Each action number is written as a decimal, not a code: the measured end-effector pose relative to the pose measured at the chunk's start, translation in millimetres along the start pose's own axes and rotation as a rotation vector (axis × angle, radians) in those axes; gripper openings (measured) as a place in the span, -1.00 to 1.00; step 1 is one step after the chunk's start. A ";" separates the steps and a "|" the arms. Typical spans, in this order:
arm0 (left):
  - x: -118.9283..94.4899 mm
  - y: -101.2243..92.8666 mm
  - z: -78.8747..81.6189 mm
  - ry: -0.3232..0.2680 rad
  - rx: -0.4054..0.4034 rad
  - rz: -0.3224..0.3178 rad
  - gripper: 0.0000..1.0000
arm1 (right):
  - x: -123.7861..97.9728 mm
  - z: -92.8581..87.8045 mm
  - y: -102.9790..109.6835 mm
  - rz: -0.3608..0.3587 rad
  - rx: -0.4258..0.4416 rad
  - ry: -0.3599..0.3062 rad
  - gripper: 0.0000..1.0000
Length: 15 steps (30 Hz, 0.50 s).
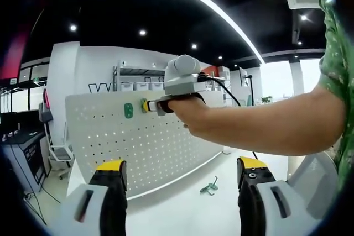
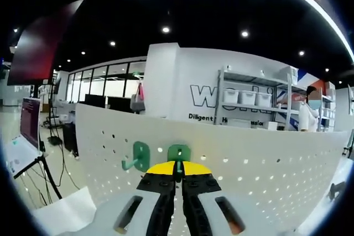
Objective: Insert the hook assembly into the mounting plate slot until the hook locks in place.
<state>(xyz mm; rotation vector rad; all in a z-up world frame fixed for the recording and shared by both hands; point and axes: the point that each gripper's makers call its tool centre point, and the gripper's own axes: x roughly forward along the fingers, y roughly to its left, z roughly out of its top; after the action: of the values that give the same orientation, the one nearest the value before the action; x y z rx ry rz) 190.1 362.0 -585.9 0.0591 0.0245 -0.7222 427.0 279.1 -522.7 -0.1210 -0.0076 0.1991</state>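
Right hand-held gripper (image 2: pixel 177 176), clenched on green hook (image 2: pixel 178 154), presses it against pegboard (image 2: pixel 260 164).

Black ceiling with a light strip (image 1: pixel 210 5) and spotlights, white walls, shelving (image 2: pixel 251 100) holding bins

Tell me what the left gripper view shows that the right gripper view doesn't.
Left gripper view: the left gripper open, a spare green hook lying on the white table, and the person's hand holding the right gripper. Right gripper view: the right gripper shut on a green hook. Both show the white pegboard with a mounted green hook.
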 end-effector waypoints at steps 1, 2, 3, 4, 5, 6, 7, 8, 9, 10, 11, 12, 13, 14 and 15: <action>-0.1 0.2 -0.3 0.000 0.000 0.000 0.68 | 0.1 0.1 -0.1 -0.004 -0.005 -0.001 -0.97; -0.3 0.2 -0.7 0.000 -0.001 0.001 0.68 | 0.0 0.2 -0.4 -0.007 -0.004 -0.001 -0.97; -0.5 0.4 -0.9 0.000 -0.002 0.000 0.68 | -0.1 0.3 -0.2 -0.012 -0.006 -0.001 -0.97; -0.6 0.5 -1.2 0.000 -0.003 0.000 0.68 | -0.2 0.4 -0.2 -0.017 -0.006 -0.001 -0.97; -0.7 0.6 -1.4 0.000 -0.003 -0.001 0.68 | -0.3 0.3 -0.3 -0.023 0.001 0.001 -0.97; -0.7 0.7 -1.4 -0.001 -0.003 -0.001 0.68 | -0.1 0.4 -0.3 -0.028 0.004 0.001 -0.97; -0.6 0.7 -1.5 -0.001 -0.004 -0.003 0.68 | 0.3 0.3 -0.7 -0.033 0.010 0.002 -0.97; -0.8 0.9 -1.7 -0.001 -0.004 -0.004 0.68 | 0.3 0.2 -0.7 -0.036 0.014 0.002 -0.97; -0.9 1.1 -1.7 -0.001 -0.004 -0.005 0.68 | 0.1 0.3 -0.4 -0.041 0.014 0.002 -0.97; -1.2 1.2 -1.5 -0.001 -0.003 -0.006 0.68 | -0.1 0.3 -0.4 -0.042 0.012 0.002 -0.97; -1.7 1.7 -1.4 -0.003 -0.004 -0.006 0.68 | -0.1 0.1 -0.1 -0.044 0.009 -0.001 -0.97; -2.0 2.0 -1.3 -0.003 -0.004 -0.007 0.68 | -0.1 0.1 0.0 -0.046 0.008 0.000 -0.97; -2.6 2.4 -1.7 -0.001 -0.003 -0.007 0.68 | -0.6 0.3 0.0 -0.047 0.006 0.001 -0.97; -3.0 2.7 -1.9 -0.001 -0.002 -0.007 0.68 | -0.6 0.4 -0.2 -0.049 0.008 0.002 -0.97; -3.6 3.0 -2.0 -0.001 -0.003 -0.008 0.68 | -0.4 0.5 -0.6 -0.053 0.005 0.006 -0.97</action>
<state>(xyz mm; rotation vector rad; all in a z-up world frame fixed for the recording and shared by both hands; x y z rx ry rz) 189.4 366.8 -587.6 0.0555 0.0249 -0.7301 426.8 278.5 -522.2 -0.1163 -0.0046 0.1461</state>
